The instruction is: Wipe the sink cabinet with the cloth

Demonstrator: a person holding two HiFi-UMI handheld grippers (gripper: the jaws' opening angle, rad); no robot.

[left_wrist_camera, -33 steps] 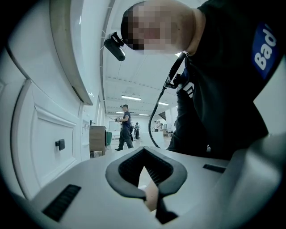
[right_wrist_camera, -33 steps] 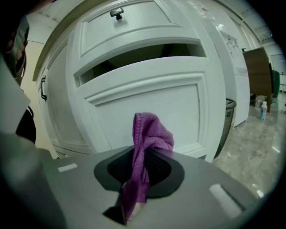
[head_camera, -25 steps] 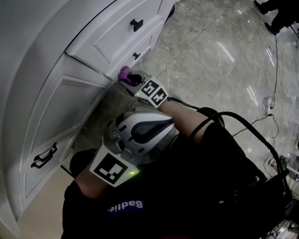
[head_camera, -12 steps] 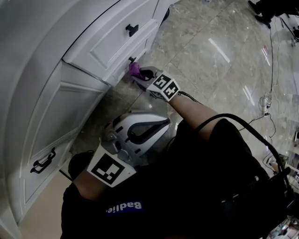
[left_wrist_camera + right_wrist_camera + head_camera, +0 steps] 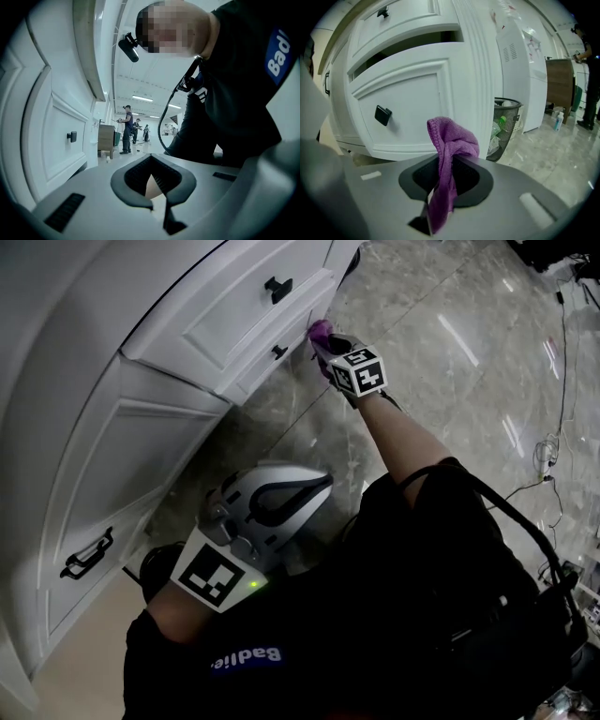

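I see the purple cloth point(image 5: 452, 150) bunched and pinched in my right gripper point(image 5: 445, 174), its top fold just beside the cabinet's point(image 5: 216, 324) lower drawer front, near the corner. The cabinet is white and panelled with black knobs; a dark gap shows above that drawer.

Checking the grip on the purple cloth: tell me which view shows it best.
The right gripper view: the cloth fills the middle, clamped between the jaws, its bunched top in front of the white drawer. The head view shows only a small purple tip of it. The left gripper view shows none of it.
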